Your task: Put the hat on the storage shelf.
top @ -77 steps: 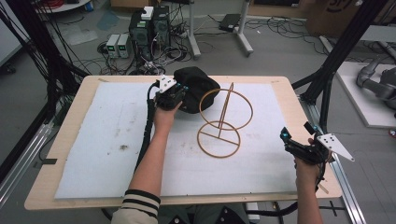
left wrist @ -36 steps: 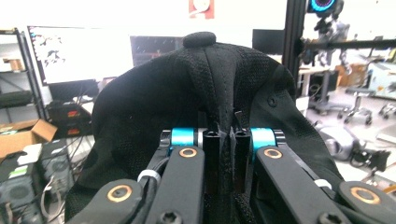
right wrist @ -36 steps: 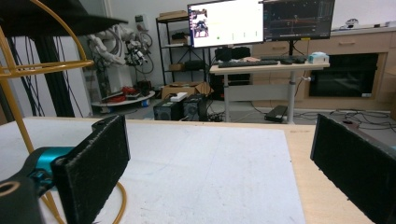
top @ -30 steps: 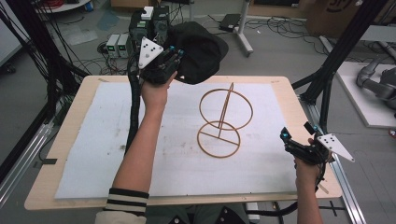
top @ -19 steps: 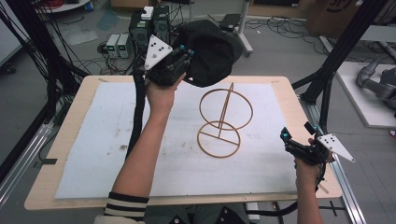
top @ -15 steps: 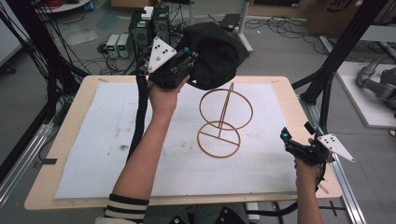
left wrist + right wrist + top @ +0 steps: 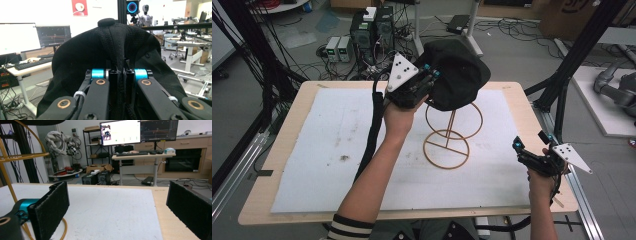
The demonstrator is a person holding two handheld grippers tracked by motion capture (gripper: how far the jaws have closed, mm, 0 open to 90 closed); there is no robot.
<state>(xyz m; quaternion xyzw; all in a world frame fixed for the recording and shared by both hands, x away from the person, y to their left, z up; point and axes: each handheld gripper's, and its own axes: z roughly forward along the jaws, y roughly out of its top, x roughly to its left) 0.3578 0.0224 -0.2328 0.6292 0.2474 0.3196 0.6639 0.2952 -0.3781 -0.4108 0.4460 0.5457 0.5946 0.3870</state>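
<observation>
Above the centre of the high view, the left hand-held gripper is clamped on a black cap held over the top ring of a gold wire stand; no writing on the cap is legible. At lower right, the right hand-held gripper sits with jaws apart near the desk edge, well apart from the stand, with bare white mat wide at left

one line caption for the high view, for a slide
Left gripper holds a black fabric cap above a gold wire stand; right gripper waits open.
</observation>
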